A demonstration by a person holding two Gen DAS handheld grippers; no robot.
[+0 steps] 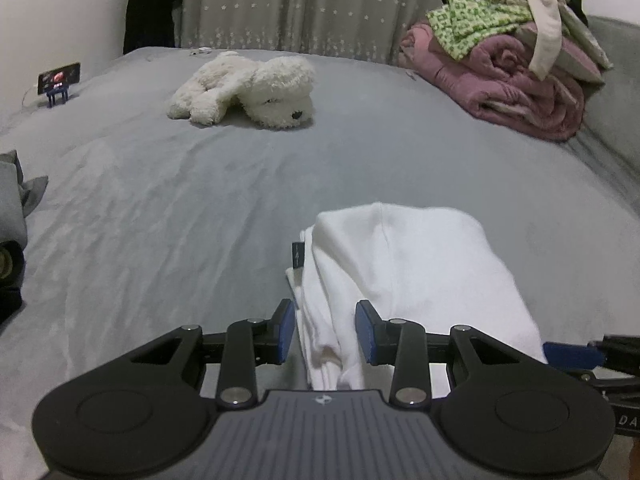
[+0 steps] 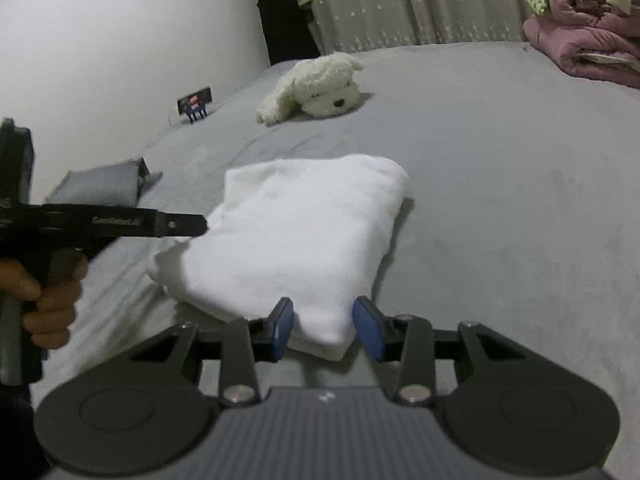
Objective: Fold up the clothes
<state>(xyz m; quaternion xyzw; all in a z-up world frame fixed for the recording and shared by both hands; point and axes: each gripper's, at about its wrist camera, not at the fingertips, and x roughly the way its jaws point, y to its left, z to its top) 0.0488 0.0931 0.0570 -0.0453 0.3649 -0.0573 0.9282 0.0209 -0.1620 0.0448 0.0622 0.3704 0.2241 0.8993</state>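
Note:
A folded white garment [image 1: 400,256] [image 2: 304,224] lies on the grey bed [image 1: 160,200], a small black tag [image 1: 298,255] sticking out at its left edge. My left gripper [image 1: 325,328] straddles the garment's layered near-left edge; a sliver of bed shows beside its left pad, so it stands open. From the right wrist view, the left gripper [image 2: 200,225] reaches the garment's left side, a hand [image 2: 48,292] on its handle. My right gripper [image 2: 323,326] has the garment's near corner between its blue pads without pressing it. One right finger [image 1: 572,354] shows at the garment's right.
A white plush dog [image 1: 248,88] [image 2: 316,88] lies farther back. A pile of pink blanket and mixed clothes [image 1: 512,60] [image 2: 580,28] sits at the back right. A phone on a stand [image 1: 58,80] is by the left wall, and folded grey clothing [image 2: 100,188] lies at the left.

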